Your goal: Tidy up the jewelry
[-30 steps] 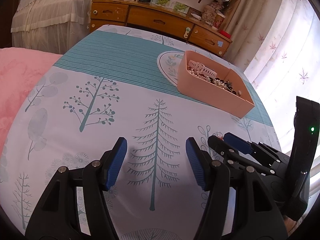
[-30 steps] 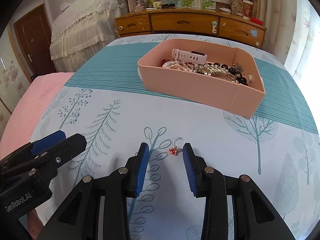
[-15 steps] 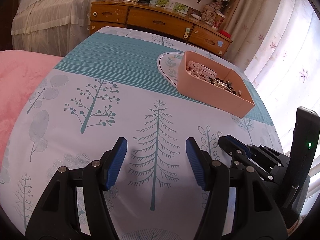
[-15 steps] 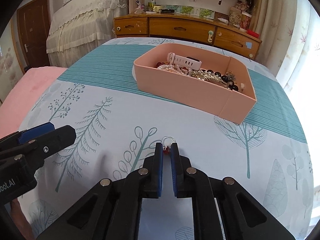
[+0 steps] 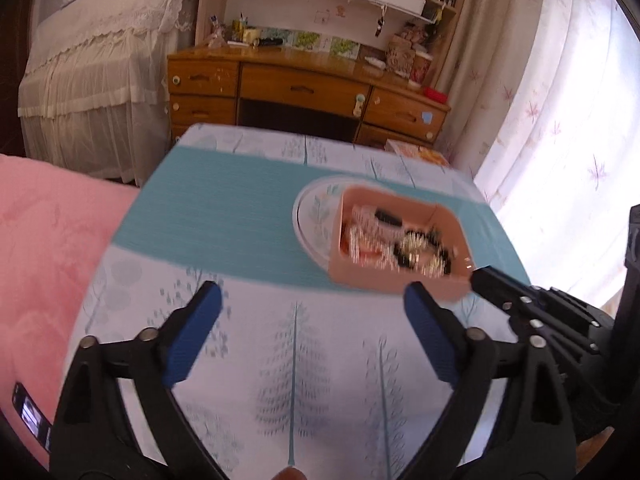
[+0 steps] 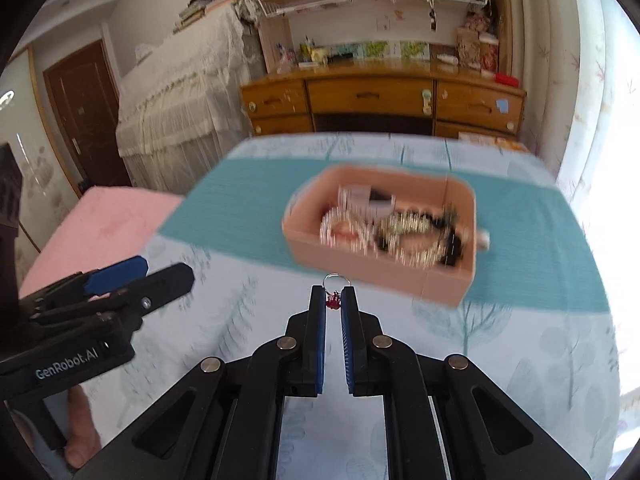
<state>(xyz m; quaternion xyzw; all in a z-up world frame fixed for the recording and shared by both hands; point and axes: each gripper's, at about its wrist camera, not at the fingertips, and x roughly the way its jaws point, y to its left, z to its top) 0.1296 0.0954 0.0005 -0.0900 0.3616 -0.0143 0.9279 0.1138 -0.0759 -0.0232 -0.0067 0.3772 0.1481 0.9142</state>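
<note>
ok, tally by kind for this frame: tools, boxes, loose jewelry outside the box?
Tools: 2 (left tool, open; right tool, shut on the ring)
Pink boxes: 1 (pink box; contents too blurred to count)
Jewelry outside the box: 1 (ring with red charm, in the right tool)
Total: 4
</note>
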